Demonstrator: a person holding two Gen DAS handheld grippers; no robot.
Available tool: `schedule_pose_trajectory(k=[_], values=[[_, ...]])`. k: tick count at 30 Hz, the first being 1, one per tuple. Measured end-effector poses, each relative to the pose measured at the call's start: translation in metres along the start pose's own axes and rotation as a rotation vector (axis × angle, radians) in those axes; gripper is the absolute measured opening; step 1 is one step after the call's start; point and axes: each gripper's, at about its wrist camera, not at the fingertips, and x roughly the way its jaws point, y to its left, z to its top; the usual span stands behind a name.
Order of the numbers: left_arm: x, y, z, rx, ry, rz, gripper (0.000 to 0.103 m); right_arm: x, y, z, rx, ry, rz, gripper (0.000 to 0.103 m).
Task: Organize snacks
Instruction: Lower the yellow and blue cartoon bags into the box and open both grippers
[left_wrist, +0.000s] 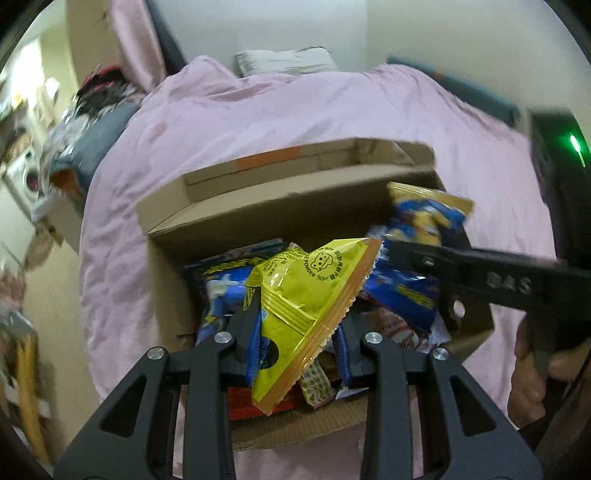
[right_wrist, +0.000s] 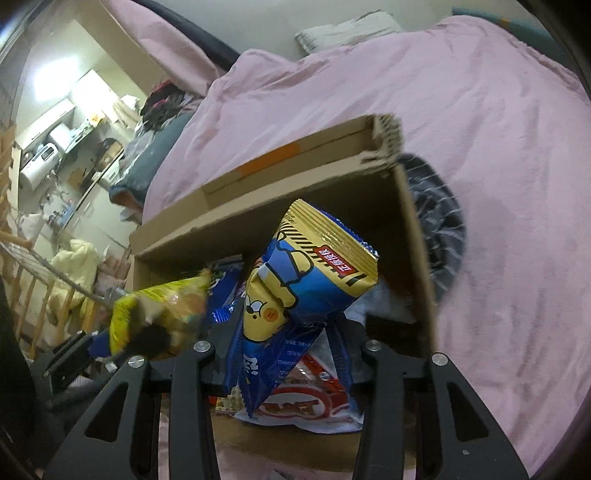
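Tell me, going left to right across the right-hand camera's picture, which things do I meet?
Cluttered room shelves → yellow snack packet → blue and yellow snack bag → cardboard box wall → pink bedcover.

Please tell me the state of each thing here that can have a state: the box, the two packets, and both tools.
cardboard box: open, flaps out, snacks inside.
yellow packet: sealed, held above the box.
blue packet: sealed, held above the box.
left tool: shut on the yellow packet.
right tool: shut on the blue packet.
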Motion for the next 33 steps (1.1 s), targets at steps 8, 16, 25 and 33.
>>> schedule_pose_trajectory(k=[8, 16, 25, 33], values=[[0.009, -0.01, -0.005, 0.015, 0.033, 0.006, 0.031, -0.003, -0.003, 0.004, 0.017, -0.023, -0.018, 0.045], [0.015, -0.011, -0.006, 0.011, 0.056, -0.01, 0.04, -0.01, -0.005, 0.003, 0.03, -0.039, 0.006, 0.082], [0.008, -0.014, -0.01, 0.02, 0.035, -0.016, 0.077, -0.018, -0.015, 0.004, 0.061, -0.071, -0.029, 0.084], [-0.005, -0.006, -0.005, -0.022, -0.032, -0.042, 0.077, -0.026, -0.018, 0.007, 0.061, -0.107, -0.046, 0.084]])
